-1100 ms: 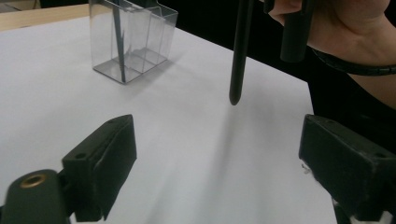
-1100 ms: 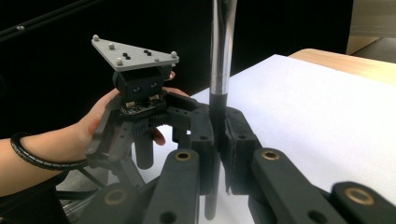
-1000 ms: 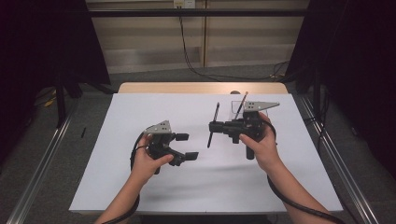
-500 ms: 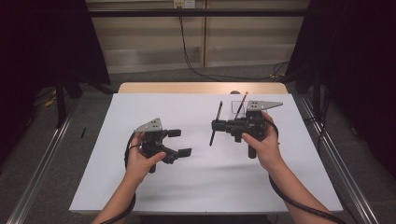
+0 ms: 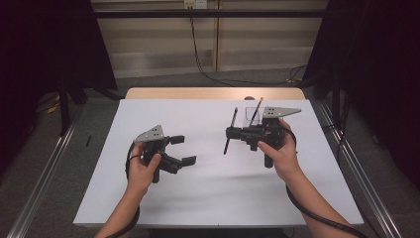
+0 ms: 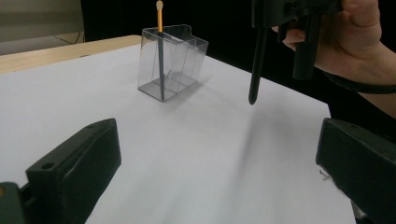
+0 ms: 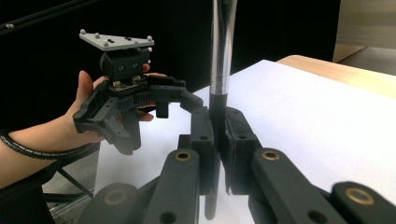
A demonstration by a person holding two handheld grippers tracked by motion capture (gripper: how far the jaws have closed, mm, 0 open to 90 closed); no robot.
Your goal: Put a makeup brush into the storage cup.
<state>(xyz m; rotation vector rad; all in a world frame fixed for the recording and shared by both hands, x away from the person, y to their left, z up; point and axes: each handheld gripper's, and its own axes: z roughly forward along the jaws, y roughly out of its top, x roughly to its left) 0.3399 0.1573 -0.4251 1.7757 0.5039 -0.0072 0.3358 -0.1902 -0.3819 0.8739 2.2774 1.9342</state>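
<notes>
My right gripper [image 5: 230, 133] is shut on a thin black pen [image 5: 234, 116], which it holds nearly upright above the white table [image 5: 198, 193]. In the right gripper view the pen [image 7: 222, 46] rises between the closed jaws of that gripper [image 7: 218, 126]. My left gripper [image 5: 184, 149] hovers left of centre. Its jaws have just been opening and stand open with nothing between them [image 6: 217, 140]. A clear plastic holder [image 6: 173, 63] stands at the far right of the table, behind the right gripper, with an orange-tipped stick [image 6: 159, 18] in it.
The white sheet lies on a wooden table whose far edge [image 5: 208, 92] shows bare. Metal rails [image 5: 42, 173] run along both sides on the floor. A cable [image 5: 198, 44] hangs from the back wall. Dark curtains [image 5: 376, 74] stand left and right.
My left hand has drifted left, away from the right gripper, and its jaws stand a little wider. The right gripper and the pen have kept still.
</notes>
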